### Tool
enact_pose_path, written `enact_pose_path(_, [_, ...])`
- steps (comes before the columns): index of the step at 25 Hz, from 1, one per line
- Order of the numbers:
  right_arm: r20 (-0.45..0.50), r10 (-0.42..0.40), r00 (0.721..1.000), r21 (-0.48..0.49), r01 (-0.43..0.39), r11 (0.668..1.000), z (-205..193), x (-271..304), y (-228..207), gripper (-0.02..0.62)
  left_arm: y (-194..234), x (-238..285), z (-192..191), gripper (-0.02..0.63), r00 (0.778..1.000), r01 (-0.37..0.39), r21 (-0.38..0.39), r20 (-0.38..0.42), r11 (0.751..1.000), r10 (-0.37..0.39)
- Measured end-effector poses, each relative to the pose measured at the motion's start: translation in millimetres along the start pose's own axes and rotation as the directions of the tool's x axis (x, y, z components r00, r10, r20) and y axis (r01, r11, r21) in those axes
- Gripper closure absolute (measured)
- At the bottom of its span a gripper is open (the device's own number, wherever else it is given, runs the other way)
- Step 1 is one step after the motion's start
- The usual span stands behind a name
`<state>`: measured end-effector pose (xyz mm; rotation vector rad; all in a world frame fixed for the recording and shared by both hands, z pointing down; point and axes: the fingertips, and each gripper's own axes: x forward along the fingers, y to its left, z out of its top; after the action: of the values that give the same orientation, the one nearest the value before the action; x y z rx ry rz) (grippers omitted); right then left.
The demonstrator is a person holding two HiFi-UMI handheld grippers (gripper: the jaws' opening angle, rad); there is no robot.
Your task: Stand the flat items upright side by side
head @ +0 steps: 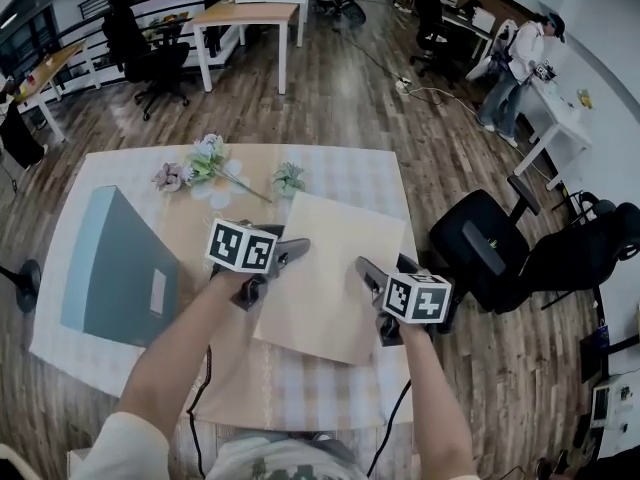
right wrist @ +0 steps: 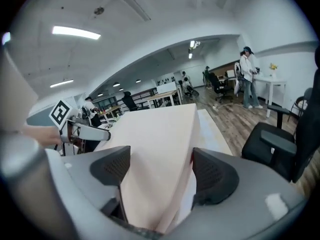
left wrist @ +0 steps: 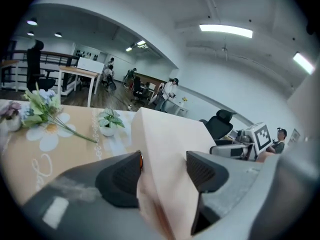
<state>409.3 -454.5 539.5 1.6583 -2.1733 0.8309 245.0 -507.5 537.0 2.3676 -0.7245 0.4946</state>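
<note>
A large beige folder (head: 330, 278) is held over the table between my two grippers. My left gripper (head: 285, 258) grips its left edge, and in the left gripper view both pads (left wrist: 120, 176) press on the folder (left wrist: 165, 149). At the folder's right edge my right gripper (head: 368, 273) is shut on it, jaws wide, the folder (right wrist: 155, 144) filling the gap from pad (right wrist: 112, 166) to pad. A blue-grey binder (head: 115, 268) lies flat at the table's left.
The table (head: 340, 168) has a pale checked cloth. Artificial flowers (head: 205, 163) and a small potted plant (head: 290, 178) lie at its far side. A black office chair (head: 485, 238) stands close to the right edge. Desks, chairs and people fill the room behind.
</note>
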Motion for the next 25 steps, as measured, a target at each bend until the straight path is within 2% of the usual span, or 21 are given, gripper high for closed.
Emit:
enact_pose_path(5, [0.08, 0.052, 0.995, -0.154, -0.039, 0.987, 25.7, -20.8, 42.0, 0.212, -12.8, -56.0, 10.9, 0.314, 0.99, -0.092, 0.025, 0.106, 0.995, 0.089])
enact_pose_path(11, [0.16, 0.113, 0.981, -0.281, -0.065, 0.958, 39.8, -61.7, 86.9, 0.232, -39.1, -118.9, 5.1, 0.316, 0.955, -0.212, 0.004, 0.214, 0.977, 0.206])
enact_pose_path(19, [0.206, 0.179, 0.962, -0.371, -0.093, 0.924, 25.2, -125.5, 119.6, 0.25, -98.7, -177.9, -22.7, 0.316, 0.904, -0.339, 0.036, 0.288, 0.94, 0.315])
enact_pose_path(25, [0.221, 0.229, 0.948, -0.405, -0.124, 0.906, 6.5, -167.1, 134.7, 0.279, -136.8, -206.8, -53.5, 0.316, 0.87, -0.418, 0.037, 0.305, 0.908, 0.388])
